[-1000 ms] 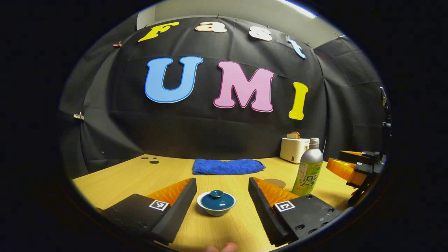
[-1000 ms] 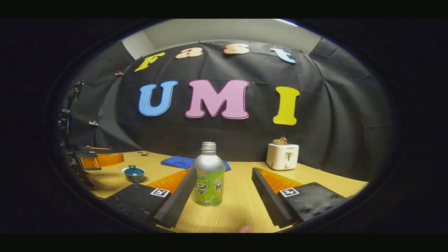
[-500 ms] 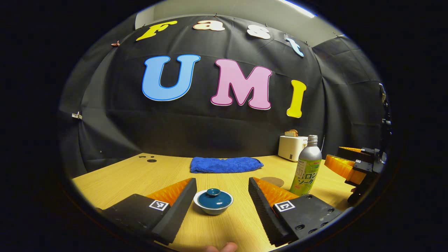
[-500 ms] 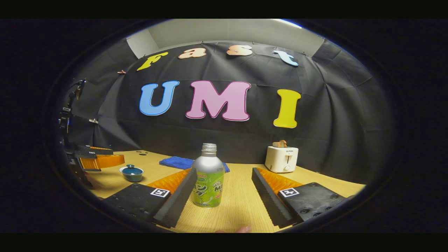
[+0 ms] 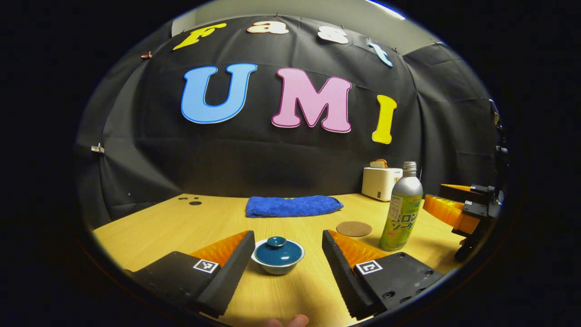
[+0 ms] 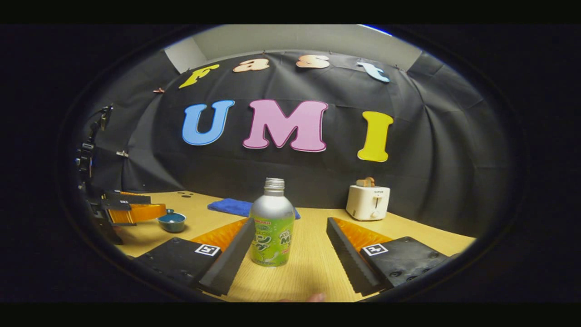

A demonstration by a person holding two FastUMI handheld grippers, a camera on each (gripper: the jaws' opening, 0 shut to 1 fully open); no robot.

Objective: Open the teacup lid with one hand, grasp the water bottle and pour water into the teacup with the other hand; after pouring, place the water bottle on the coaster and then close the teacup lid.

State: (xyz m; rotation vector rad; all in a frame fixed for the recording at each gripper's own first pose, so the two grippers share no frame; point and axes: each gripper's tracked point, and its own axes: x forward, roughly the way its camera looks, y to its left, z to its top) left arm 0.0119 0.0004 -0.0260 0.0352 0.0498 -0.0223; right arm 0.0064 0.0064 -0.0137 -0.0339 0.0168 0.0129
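A white teacup (image 5: 278, 264) with a dark teal knobbed lid (image 5: 278, 251) on it sits on the wooden table, between the fingers of my open left gripper (image 5: 288, 243) and nearer the left one. A silver bottle with a green label (image 6: 272, 227) stands upright between the fingers of my open right gripper (image 6: 290, 232), close to the left finger; no finger touches it. In the left gripper view the bottle (image 5: 402, 212) stands at the right beside a round brown coaster (image 5: 354, 228), with the right gripper (image 5: 458, 209) behind it. The right gripper view has the teacup (image 6: 171, 221) and the left gripper (image 6: 129, 209) at far left.
A folded blue cloth (image 5: 292, 205) lies at the back of the table. A white toaster (image 5: 380, 182) stands at the back right. A fingertip (image 5: 288, 321) shows at the bottom edge. The table's front edge is close below both grippers.
Both grippers have come lower and nearer their objects: the teacup sits deeper between the left fingers, the bottle looms larger between the right ones. Both stay open.
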